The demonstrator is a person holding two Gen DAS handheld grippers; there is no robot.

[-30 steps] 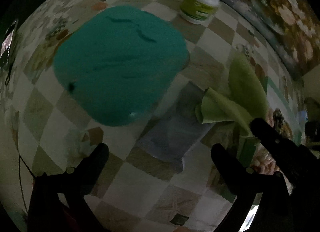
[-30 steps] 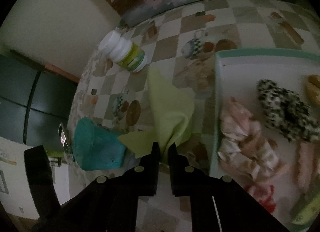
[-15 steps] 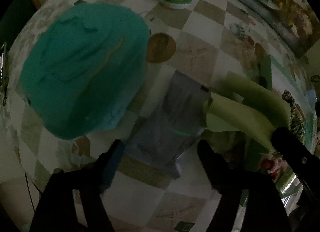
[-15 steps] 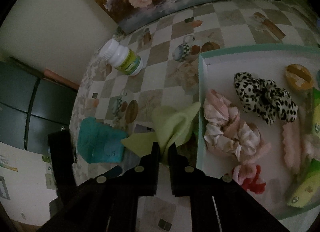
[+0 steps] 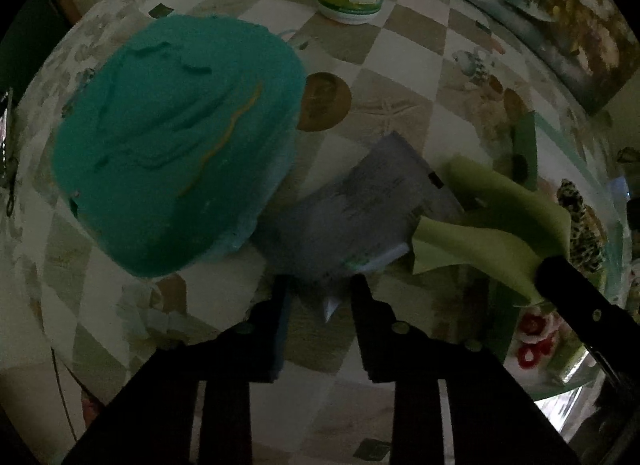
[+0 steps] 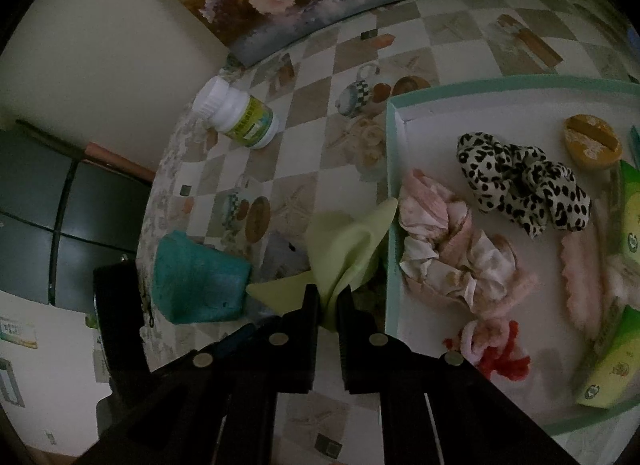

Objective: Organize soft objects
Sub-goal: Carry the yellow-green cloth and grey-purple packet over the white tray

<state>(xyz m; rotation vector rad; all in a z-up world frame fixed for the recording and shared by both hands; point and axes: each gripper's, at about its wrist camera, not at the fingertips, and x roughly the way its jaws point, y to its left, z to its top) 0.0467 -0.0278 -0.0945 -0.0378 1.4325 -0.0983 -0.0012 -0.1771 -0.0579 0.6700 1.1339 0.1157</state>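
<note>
Left gripper: two matte black fingers, flat-sided, narrowing to blunt tips; one small round silver screw head on each; blue strip along inner face of one finger.

Right gripper: same matte black build, squared fingers, two round silver screw heads on each side; thin white line on one finger body; blue edge low beside the other.

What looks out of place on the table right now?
The white supplement bottle stands alone on the tablecloth, a hard item among soft ones. A grey packet lies askew between the teal towel and the green cloth, its corner between the left gripper fingers.
</note>
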